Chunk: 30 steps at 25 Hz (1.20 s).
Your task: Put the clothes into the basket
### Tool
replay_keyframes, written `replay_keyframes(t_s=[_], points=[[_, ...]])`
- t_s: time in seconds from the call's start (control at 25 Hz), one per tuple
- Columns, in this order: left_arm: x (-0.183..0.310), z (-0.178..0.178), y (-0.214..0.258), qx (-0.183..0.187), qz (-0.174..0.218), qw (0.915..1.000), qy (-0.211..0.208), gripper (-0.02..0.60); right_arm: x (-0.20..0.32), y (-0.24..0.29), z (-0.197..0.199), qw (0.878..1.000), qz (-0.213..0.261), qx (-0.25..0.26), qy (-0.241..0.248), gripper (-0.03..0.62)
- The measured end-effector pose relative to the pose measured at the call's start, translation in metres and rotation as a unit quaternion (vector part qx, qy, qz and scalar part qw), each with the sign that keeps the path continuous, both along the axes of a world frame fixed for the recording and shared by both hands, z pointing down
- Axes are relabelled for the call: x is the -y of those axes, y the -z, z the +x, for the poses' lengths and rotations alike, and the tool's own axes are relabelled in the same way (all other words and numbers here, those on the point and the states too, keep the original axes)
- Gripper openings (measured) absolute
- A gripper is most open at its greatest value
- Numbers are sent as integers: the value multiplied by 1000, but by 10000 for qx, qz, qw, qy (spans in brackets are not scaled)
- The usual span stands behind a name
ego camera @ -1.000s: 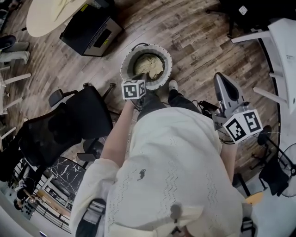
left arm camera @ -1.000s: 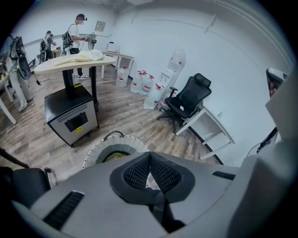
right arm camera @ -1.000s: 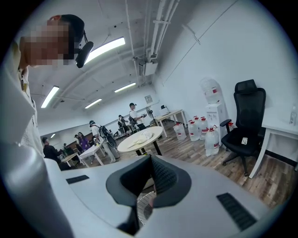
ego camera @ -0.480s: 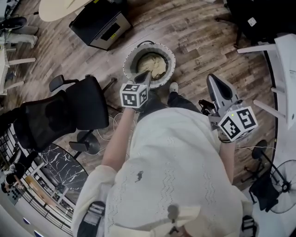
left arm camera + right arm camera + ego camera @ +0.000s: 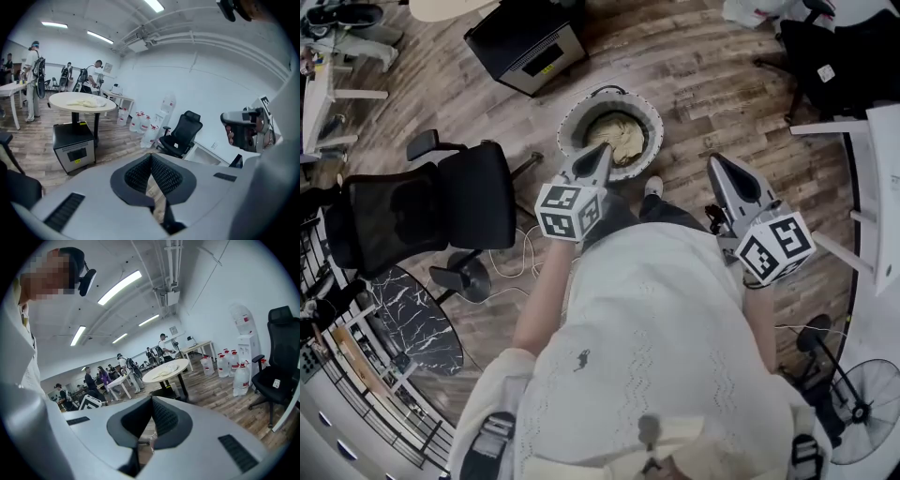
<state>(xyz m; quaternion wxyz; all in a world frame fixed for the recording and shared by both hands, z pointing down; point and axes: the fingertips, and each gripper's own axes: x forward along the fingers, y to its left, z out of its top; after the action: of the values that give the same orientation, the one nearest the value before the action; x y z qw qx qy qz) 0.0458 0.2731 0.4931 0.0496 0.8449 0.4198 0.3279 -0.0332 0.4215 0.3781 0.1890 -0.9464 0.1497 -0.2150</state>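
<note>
The left gripper (image 5: 597, 157) has lifted up from the basket (image 5: 654, 120), its jaws closed on nothing. The beige clothes (image 5: 619, 139) lie inside the basket. The right gripper (image 5: 720, 167), beside the basket, is clenched too and empty. This piece seems delivered.

I'm getting bright, even light from the ceiling strip lamps (image 5: 119, 287), which burn out to white glare in both gripper views. In the head view the floor (image 5: 712, 84) around the basket (image 5: 654, 127) is flatly lit, with soft, faint shadows. Straight lines bow harder the farther they lie from the basket. Both gripper views are fisheye circles with black corners, soft up close.
</note>
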Motion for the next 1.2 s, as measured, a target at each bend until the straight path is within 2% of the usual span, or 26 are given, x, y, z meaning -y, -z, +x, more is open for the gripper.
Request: replay_keyframes(t_s=[0.16, 0.44, 0.72, 1.0, 1.2], points=[[-3, -11, 30, -216, -250, 9993, 182, 20, 6, -2, -5, 9997, -27, 32, 257, 8], [-17, -34, 74, -779, -479, 9957, 162, 20, 11, -1, -13, 9973, -45, -50, 725, 8], [-29, -46, 114, -1087, -720, 9908, 356, 20, 0, 20, -19, 9953, -50, -296, 924, 8], [-33, -49, 176, -1616, -898, 9819, 419, 20, -19, 71, -22, 9924, -141, -870, 862, 8], [-34, -40, 229, -1985, -1065, 9727, 558, 20, -40, 118, -21, 9893, -148, -1330, 581, 8]])
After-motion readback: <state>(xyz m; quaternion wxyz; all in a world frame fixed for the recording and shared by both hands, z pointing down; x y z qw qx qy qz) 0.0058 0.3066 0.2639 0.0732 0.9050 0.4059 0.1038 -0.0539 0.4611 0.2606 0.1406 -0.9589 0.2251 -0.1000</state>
